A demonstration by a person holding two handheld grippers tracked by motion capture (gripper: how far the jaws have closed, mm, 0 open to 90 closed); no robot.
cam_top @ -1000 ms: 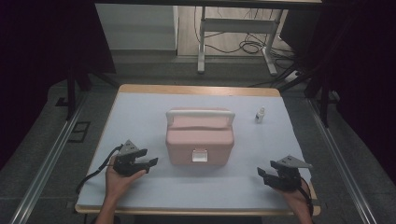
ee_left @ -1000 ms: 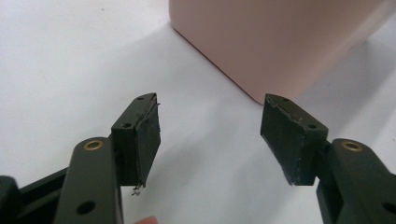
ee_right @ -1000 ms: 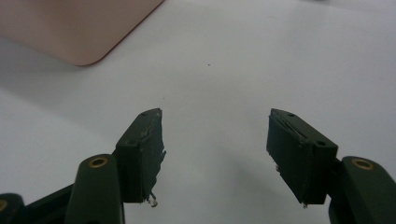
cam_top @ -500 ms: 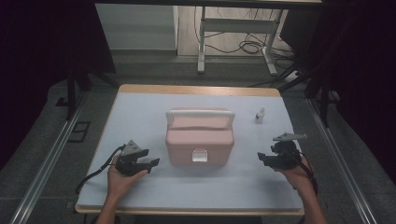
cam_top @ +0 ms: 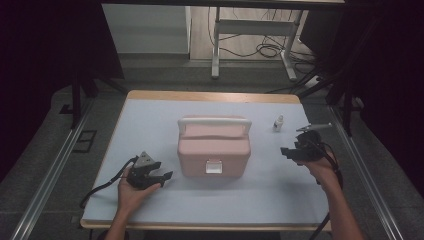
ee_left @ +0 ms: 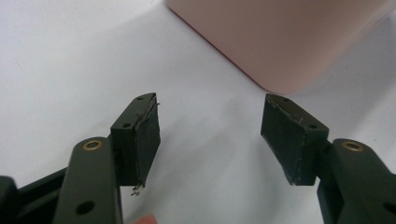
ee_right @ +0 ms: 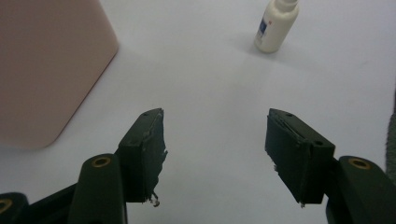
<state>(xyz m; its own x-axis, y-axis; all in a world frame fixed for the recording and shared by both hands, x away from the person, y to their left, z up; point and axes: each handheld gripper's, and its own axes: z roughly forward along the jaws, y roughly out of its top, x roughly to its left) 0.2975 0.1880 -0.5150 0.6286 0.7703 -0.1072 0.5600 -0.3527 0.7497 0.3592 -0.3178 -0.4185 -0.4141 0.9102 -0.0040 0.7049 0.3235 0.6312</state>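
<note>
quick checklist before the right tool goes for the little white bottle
1. Right tool open: ok, jaws spread wide with nothing between them.
2. Small white bottle upright: ok, it stands capped on the table.
3. Path to the bottle: ok, bare table surface lies ahead of the jaws.
4. Pink box out of the way: ok, it sits apart from the bottle.
5. Left tool idle: ok, open beside the box, holding nothing.
6. Box latch closed: cannot tell.
</note>
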